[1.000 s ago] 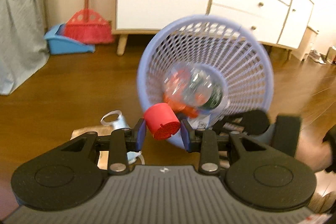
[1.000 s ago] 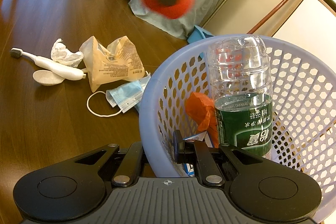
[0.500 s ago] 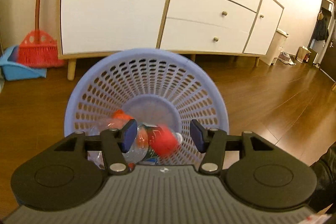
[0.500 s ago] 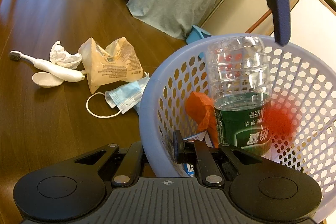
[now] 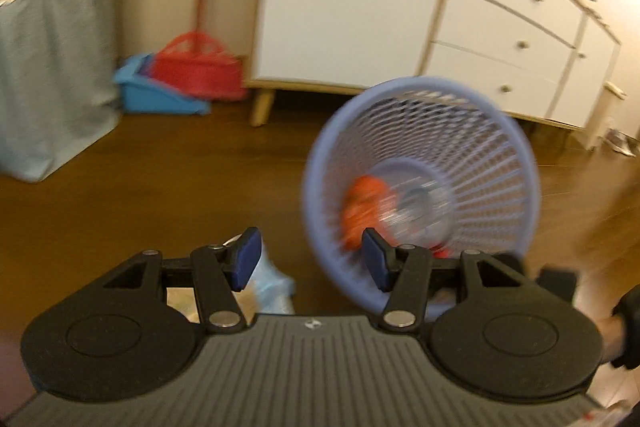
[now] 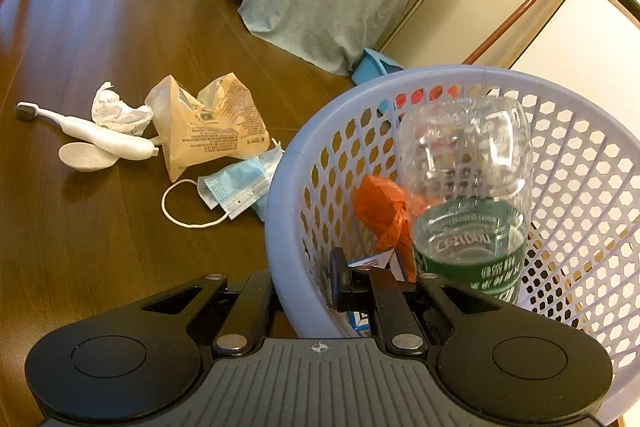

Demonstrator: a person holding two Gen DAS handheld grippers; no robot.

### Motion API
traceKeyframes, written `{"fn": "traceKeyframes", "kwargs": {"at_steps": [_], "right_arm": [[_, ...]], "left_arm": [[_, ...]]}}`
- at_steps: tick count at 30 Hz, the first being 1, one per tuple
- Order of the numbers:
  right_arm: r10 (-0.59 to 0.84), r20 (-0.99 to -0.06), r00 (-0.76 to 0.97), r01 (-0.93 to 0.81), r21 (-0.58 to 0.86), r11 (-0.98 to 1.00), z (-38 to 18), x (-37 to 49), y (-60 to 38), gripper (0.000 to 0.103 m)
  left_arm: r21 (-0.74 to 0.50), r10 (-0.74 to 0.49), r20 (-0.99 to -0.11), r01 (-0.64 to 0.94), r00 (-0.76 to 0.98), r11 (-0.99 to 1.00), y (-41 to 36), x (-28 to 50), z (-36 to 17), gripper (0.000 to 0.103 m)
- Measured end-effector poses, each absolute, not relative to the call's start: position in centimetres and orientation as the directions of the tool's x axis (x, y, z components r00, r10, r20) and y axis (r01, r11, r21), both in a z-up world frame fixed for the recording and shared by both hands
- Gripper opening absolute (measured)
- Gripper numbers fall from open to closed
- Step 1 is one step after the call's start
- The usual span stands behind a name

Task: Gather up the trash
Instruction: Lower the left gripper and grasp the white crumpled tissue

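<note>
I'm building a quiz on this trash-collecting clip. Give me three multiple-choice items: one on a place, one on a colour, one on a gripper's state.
1. Where is the face mask?
A. in the basket
B. on the floor beside the basket
C. in a gripper

2. What colour is the basket?
A. lavender-blue
B. green
C. black

3. How is the left gripper?
A. shut on a bottle
B. shut on paper
C. open, holding nothing

Answers: 1 B, it lies on the wood just outside the rim. 2 A, the rim and mesh show that colour in both views. 3 C, its jaws stand wide apart with nothing between.
</note>
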State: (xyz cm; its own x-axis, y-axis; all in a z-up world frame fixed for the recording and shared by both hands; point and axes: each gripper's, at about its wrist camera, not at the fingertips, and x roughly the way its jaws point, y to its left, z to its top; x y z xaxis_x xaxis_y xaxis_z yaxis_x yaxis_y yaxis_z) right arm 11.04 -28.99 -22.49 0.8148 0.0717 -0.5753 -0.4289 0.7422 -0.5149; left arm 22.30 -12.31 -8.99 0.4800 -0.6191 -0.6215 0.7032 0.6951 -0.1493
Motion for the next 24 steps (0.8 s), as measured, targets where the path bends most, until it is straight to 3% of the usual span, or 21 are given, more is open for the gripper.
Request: {"fn": "traceKeyframes", "kwargs": {"at_steps": [13, 24], "right_arm": [[0.073, -0.576, 0.814, -0.435, -0.521, 0.734, -22.6, 10.9, -29.0, 0.006], [0.071, -0.577, 0.813, -0.437, -0.527, 0.729, -22.8, 10.8, -28.9, 0.006]], "left_arm": [[-0.046, -0.385, -0.751, 0.539, 0.536, 0.841, -2.4, 22.7, -16.0, 0.051], [0.016, -0.336, -0.800, 0.578, 0.496, 0.816, -0.8, 21.0, -20.8, 0.051]]}}
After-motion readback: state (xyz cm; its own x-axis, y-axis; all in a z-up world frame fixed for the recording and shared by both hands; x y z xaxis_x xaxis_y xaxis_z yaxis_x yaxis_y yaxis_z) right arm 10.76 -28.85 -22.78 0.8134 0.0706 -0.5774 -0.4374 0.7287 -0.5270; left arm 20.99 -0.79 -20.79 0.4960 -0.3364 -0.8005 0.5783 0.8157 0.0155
